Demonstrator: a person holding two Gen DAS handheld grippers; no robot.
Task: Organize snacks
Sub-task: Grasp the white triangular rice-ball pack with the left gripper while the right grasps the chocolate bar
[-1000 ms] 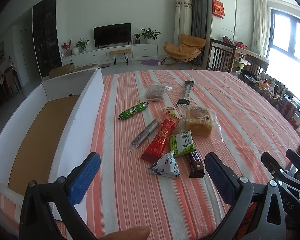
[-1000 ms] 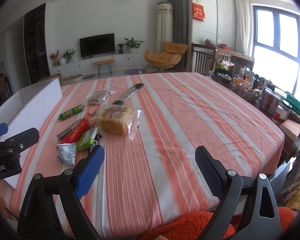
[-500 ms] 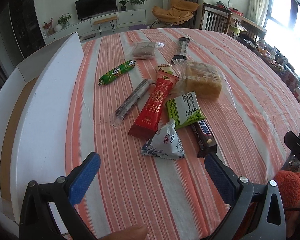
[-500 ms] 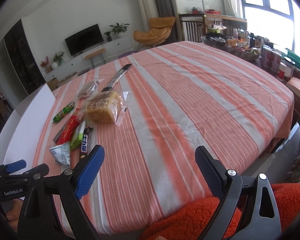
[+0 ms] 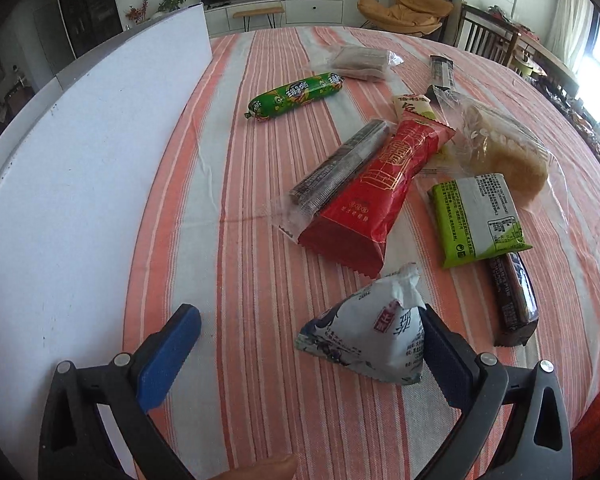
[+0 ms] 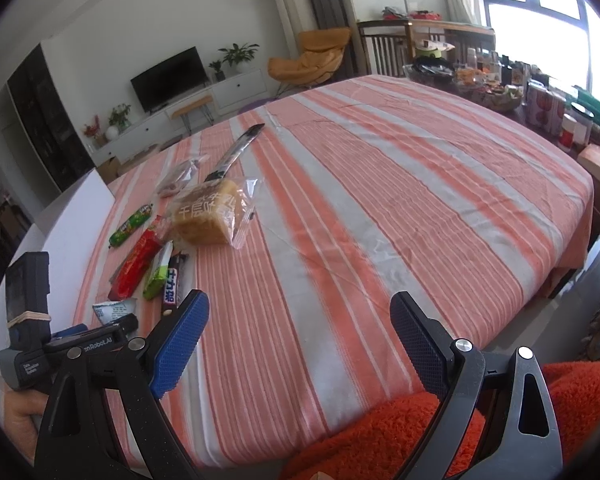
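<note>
Now | left gripper (image 5: 308, 344) has come low, jaws wide, right pad touching the white-blue triangular foil snack pouch (image 5: 366, 338) at lower centre | right gripper (image 6: 300, 340) wide, empty, over bare striped tablecloth (image 6: 380, 200) | likely first pick for white box (image 5: 80, 160).
</note>
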